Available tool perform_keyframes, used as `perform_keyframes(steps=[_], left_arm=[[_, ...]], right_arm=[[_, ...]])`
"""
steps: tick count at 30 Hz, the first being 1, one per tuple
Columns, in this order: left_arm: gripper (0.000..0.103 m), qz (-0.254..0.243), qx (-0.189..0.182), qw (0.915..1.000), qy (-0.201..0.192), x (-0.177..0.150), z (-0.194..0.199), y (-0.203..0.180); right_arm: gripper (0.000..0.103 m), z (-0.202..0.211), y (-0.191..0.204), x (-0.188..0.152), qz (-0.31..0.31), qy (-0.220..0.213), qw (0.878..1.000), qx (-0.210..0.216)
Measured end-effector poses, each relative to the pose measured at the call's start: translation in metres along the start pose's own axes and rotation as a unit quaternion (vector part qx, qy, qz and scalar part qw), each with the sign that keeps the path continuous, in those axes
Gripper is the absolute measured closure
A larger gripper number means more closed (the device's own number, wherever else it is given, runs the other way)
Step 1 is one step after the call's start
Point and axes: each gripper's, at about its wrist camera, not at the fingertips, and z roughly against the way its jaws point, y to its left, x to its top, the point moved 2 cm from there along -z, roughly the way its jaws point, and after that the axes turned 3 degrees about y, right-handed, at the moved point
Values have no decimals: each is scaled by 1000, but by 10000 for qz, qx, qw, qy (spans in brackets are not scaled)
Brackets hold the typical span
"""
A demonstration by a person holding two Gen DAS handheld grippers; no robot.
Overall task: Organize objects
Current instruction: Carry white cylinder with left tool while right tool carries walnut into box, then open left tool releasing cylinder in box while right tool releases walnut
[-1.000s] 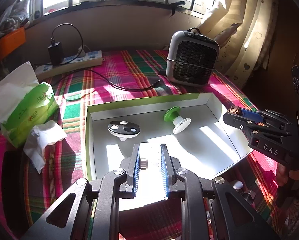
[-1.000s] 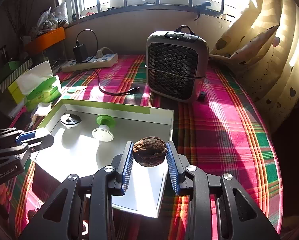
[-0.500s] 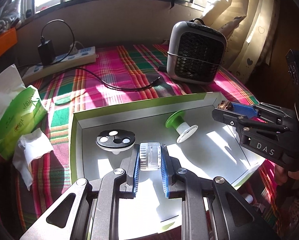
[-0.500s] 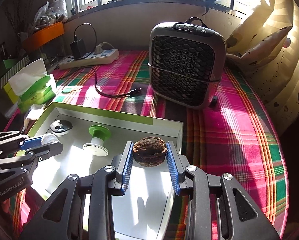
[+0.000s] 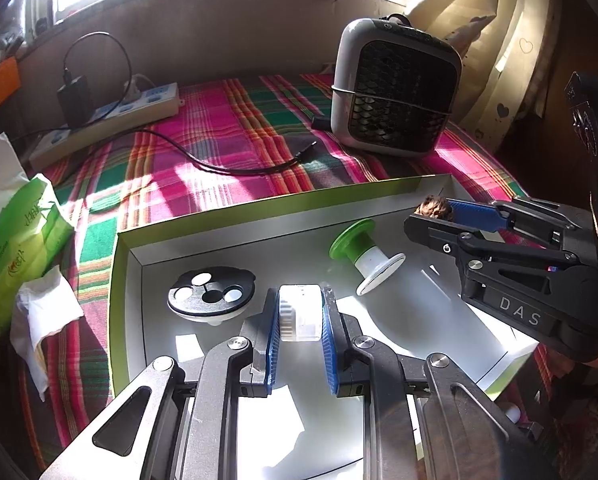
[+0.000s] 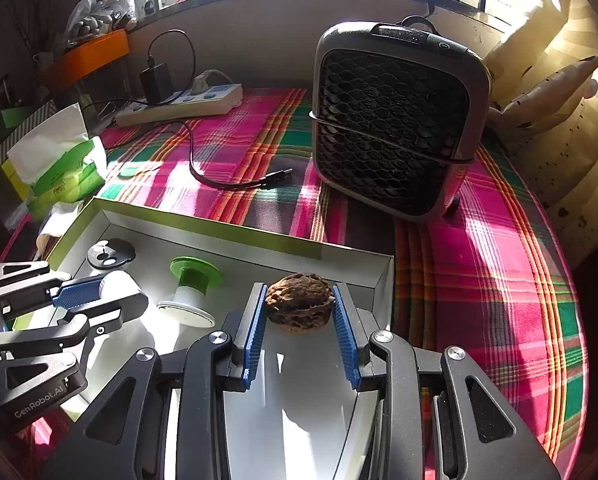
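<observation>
A sunlit table under a pink and green plaid cloth (image 6: pixel 519 280) sits below a barred window. Over it, the left gripper (image 5: pixel 299 316) pinches a small clear ribbed cap (image 5: pixel 300 312) between its blue pads, above the shallow white tray (image 5: pixel 227 216). The right gripper (image 6: pixel 299 312) clamps a brown walnut (image 6: pixel 299 302) above the tray's far right corner. Inside the tray lie a black disc (image 5: pixel 211 294) and a green-topped spool (image 5: pixel 365 250). Beyond stand a small fan heater (image 6: pixel 395 128), a power strip (image 5: pixel 111 120) and a tissue pack (image 5: pixel 19 236).
</observation>
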Motion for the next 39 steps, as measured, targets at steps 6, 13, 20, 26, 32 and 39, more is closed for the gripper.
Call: perform_keyframes(steps=[6,13,20,26,32,39], left_arm=[[86,-6,6,10000,24,1,-3,0],[86,-45,62,10000,4,1,-4,-1],[86,-79,111,9999,-3,2,-4,-1],[86,-77,120,9999,-3,2,-4,-1],[86,-87,127,9999,-8,2,-4,-1],[82,-106,122,9999,-8,2,-4,-1]], right_arm=[[69,-2,3,1,70,11,10000,-21],[69,-6,7,0,158,54,9998,-86],[69,-8,10,0,228,76,9996,-177],[69,-9,10,0,277,94,9994,-194],[69,-10,12,0,307,116,9992,-245],[69,-10,12,0,319,127,9990,-294]])
